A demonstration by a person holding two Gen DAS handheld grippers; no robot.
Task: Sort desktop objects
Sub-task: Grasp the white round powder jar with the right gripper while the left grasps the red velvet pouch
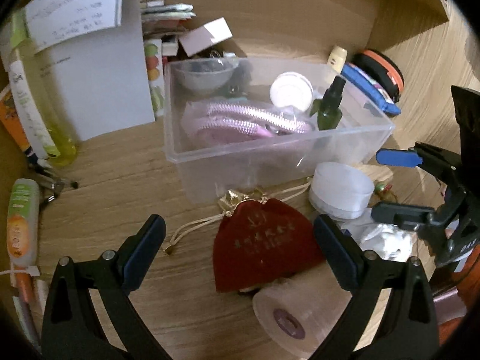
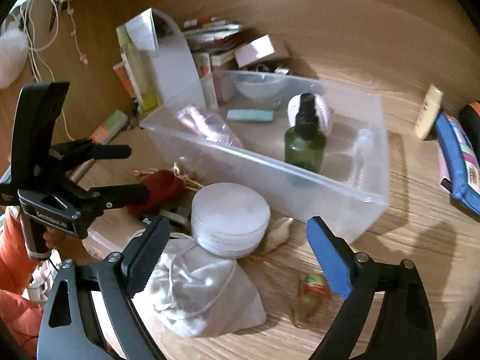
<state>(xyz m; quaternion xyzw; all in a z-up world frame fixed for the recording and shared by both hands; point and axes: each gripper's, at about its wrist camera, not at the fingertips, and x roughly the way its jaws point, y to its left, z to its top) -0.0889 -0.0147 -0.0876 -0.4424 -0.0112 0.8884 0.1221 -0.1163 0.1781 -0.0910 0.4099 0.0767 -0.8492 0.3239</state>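
A clear plastic bin [image 1: 354, 147] [image 2: 369, 201] stands on the wooden desk. It holds a green spray bottle [image 1: 329, 108] [image 2: 304, 141], a white round case [image 1: 289, 91], pink combs [image 1: 249, 117], a grey bowl [image 1: 201, 75] and a teal bar [image 2: 250, 115]. My left gripper [image 1: 240, 241] is open over a red drawstring pouch [image 1: 264, 240] [image 2: 162, 186]. My right gripper [image 2: 235, 250] [image 1: 399, 186] is open above a white cloth bag [image 2: 207, 294] and a white round jar [image 2: 229, 219] [image 1: 342, 189].
A tape roll [image 1: 297, 315] lies near the left gripper. A small wrapped trinket [image 2: 310, 294] lies by the right finger. A blue pouch [image 1: 372, 90] [image 2: 459, 156] and a cream tube [image 2: 429, 115] lie right of the bin. Books, a white folder [image 1: 102, 75] and bottles stand at the left.
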